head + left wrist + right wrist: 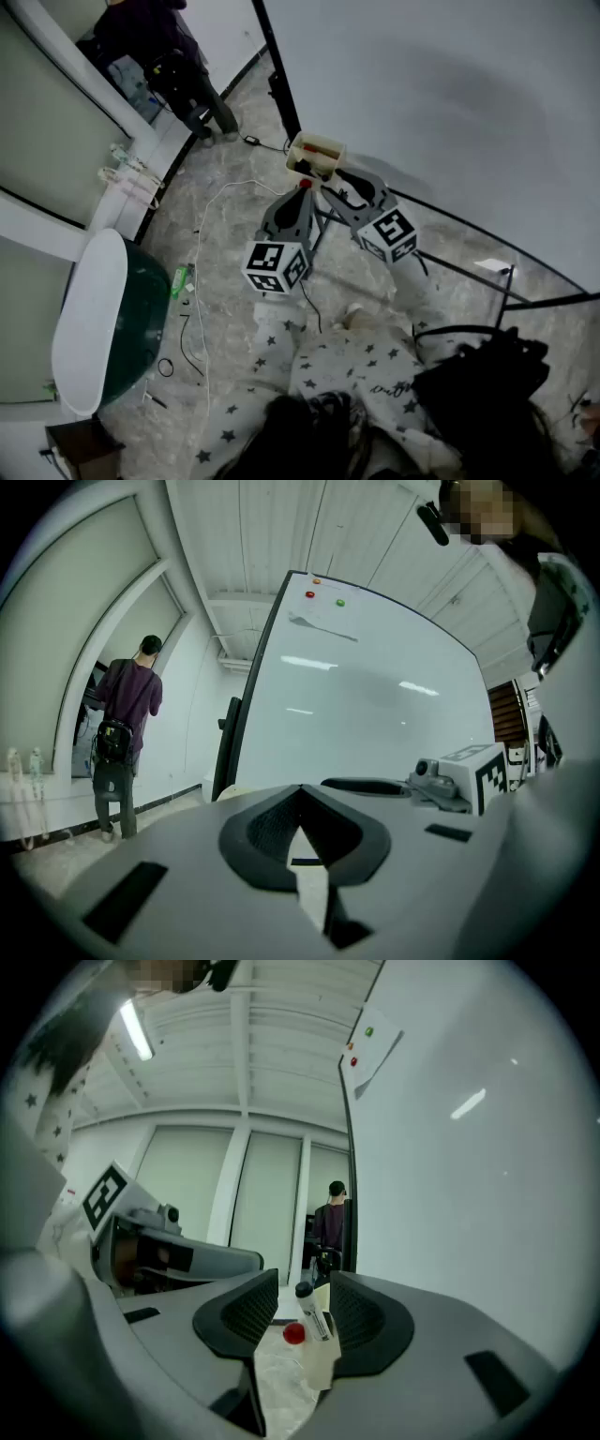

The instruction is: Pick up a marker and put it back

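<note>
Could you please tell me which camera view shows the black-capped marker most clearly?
The right gripper view: the black-capped marker shows clearly between the right gripper's open jaws, beside a red cap. The head view shows only the cream tray, contents too small. The left gripper view lacks it.

The tray (316, 155) sat at the lower left corner of the whiteboard (450, 112), which filled the right side of the room. Two tools reached toward it from the near side, the left gripper (303, 190) on the left and the right gripper (327, 180) just beside it on the right. A marker (310, 1311) lay in the tray between the right gripper's fingers (244, 1312), a second marker (294, 1333) just left of it, and well behind, across the floor (234, 281) to the left, a person (178, 56) stood by the wall.
</note>
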`<state>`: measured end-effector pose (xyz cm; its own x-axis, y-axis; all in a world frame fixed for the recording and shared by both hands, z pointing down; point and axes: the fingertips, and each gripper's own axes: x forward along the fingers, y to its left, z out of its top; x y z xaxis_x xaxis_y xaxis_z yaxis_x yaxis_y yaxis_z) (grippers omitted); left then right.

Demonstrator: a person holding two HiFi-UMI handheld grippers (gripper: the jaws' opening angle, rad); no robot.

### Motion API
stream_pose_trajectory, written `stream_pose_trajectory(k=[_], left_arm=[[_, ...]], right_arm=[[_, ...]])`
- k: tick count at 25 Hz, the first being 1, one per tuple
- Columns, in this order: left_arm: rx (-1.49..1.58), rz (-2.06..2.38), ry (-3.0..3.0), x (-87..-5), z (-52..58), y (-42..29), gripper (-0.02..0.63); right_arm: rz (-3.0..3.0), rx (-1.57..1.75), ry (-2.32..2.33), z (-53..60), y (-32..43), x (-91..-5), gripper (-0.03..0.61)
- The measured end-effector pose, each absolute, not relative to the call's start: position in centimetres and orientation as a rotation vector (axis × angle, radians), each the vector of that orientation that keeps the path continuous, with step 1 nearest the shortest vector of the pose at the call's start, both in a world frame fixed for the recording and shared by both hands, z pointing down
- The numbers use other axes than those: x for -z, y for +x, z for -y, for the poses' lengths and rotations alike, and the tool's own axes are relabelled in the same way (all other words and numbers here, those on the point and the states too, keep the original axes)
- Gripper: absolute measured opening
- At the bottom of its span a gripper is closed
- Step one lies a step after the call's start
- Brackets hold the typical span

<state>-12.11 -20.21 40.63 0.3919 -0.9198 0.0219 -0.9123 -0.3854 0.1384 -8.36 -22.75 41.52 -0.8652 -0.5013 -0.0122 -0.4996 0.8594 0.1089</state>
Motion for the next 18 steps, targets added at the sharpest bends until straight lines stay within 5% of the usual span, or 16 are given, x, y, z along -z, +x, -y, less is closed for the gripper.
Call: stream_pose_trajectory(k=[15,18], left_arm=[[0.141,1.623,2.472,-42.0,20.7,-12.4,0.002],[0.139,1.601,2.476,-42.3,21.2,-12.1,0.002]], right_arm=[[2.868,0.244,0.958,23.9,-9.7,-43.1,0.155],[2.846,0.285,1.011,24.3,-9.2,-42.9,0.089]])
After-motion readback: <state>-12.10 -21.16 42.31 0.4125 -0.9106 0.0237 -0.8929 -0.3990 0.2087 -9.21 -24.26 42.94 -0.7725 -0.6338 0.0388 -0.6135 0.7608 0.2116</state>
